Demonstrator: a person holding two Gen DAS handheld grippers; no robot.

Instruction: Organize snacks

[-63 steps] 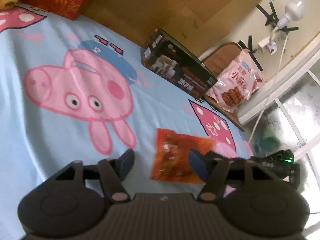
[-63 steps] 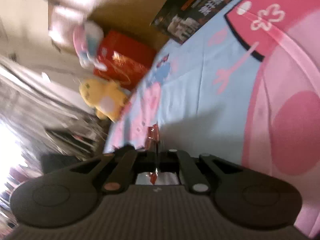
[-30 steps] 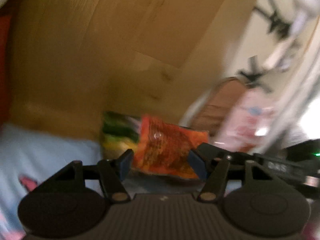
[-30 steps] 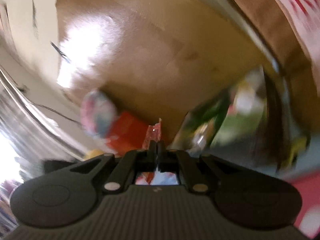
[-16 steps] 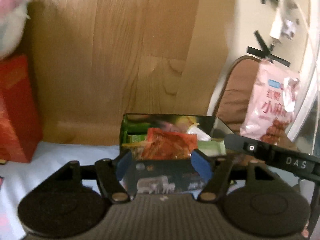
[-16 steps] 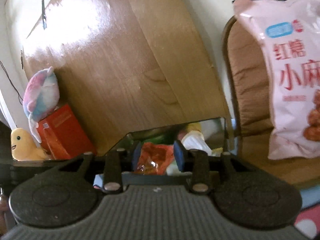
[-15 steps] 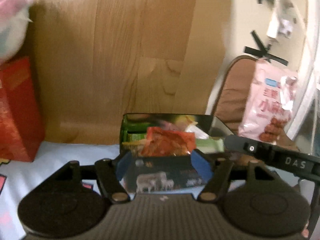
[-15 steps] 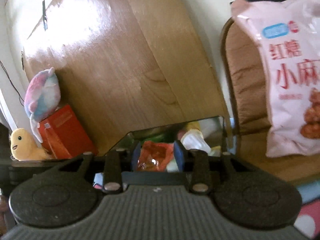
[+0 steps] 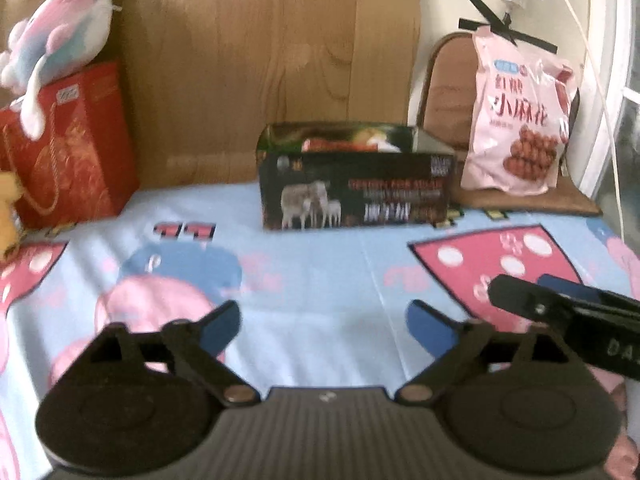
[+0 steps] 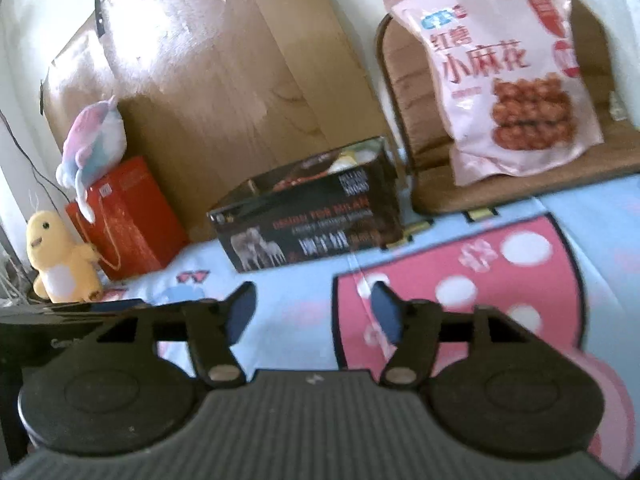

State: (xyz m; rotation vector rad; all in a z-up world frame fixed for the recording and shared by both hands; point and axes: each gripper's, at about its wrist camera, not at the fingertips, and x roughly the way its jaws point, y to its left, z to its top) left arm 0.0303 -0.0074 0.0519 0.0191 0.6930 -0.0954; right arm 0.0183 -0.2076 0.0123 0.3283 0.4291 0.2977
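Two handheld grippers hover over a bed covered by a light blue cartoon sheet [image 9: 320, 280] with pink pig figures and a pink polka-dot shape. The left gripper [image 9: 322, 326] has its blue-tipped fingers [image 9: 220, 330] spread wide apart, with nothing between them. The right gripper [image 10: 312, 312] also has its fingers [image 10: 240, 312] apart and empty. In the left view, the right gripper's dark body enters from the right edge, just beside the left one.

A broad stretch of bare sheet lies between both grippers and the snack box [image 9: 356, 192]. The box is dark, open at the top, and stands at the far edge of the bed against a wooden board [image 9: 260, 60]. An orange-red packet [image 9: 340, 145] and other wrappers, too blurred to identify, show just above its rim. Its front panel carries a picture of pale animals, a line of red lettering and larger white characters, all too blurred to read.

To the box's left, well apart, a red gift bag [image 9: 68, 148] stands with a pink-and-blue plush [image 9: 56, 24] on top and a yellow plush [image 10: 60, 256] beside it. To the box's right, a brown chair [image 10: 520, 184] touches the bed edge. A pink snack bag [image 10: 512, 80] leans on the chair back, printed with red Chinese characters reading "红糖 小麻花" above a photo of brown twisted snacks.
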